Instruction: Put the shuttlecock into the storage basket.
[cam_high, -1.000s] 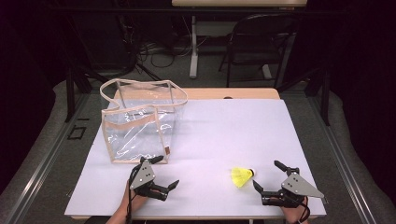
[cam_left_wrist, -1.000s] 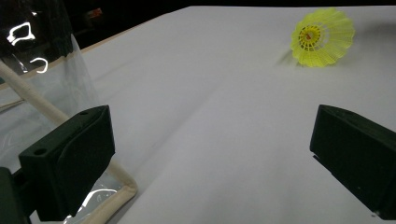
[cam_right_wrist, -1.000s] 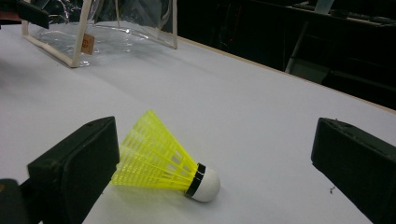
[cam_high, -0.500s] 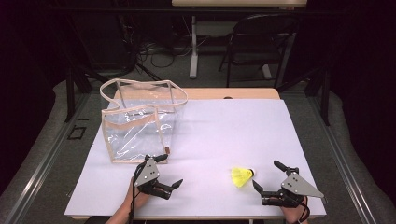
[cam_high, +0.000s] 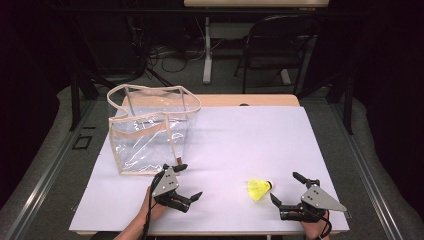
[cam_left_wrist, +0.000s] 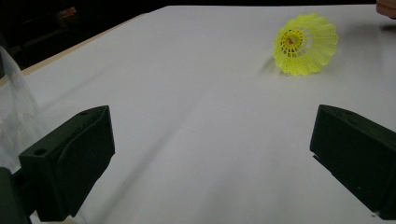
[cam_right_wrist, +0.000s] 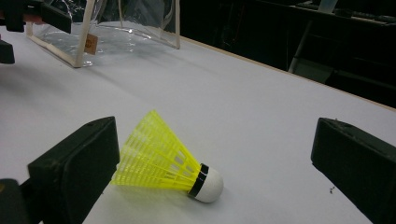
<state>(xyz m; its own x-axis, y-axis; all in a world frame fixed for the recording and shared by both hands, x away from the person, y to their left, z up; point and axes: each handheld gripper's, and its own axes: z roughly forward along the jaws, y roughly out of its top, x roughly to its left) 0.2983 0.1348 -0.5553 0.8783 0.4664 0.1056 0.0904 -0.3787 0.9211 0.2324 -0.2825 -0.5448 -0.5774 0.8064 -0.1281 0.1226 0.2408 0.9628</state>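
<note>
The right gripper (cam_high: 286, 189) is hovering low over the white table cover (cam_high: 240, 135) with its jaws spread wide and holding nothing. Lying on its side just ahead of them is the yellow plastic shuttlecock with a white cork tip and black band (cam_right_wrist: 164, 161). In the right gripper view its mesh skirt is sitting close beside the inner face of the jaw at the left, perhaps touching it, though I cannot tell, while its white tip is pointing toward the gap; the other jaw is standing well apart from it.

The left gripper (cam_high: 186, 181) is likewise gaping and empty. In the left gripper view the shuttlecock (cam_left_wrist: 306, 44) is lying well beyond the fingertips, toward the far jaw's side, its open skirt facing the camera. Just behind this gripper's upper fingertip, in the high view, the clear plastic tote bag with beige trim and handles (cam_high: 150, 131) is standing upright with its mouth open.

The step in hand looks like the approach for picking up the shuttlecock, judging by how the right jaws are bracketing it. The next move probably calls for the right gripper to ease forward and shift slightly so the skirt or cork sits midway between the pads, then close gently, since the light mesh could crush or skid away. The bag seems the likely destination.
</note>
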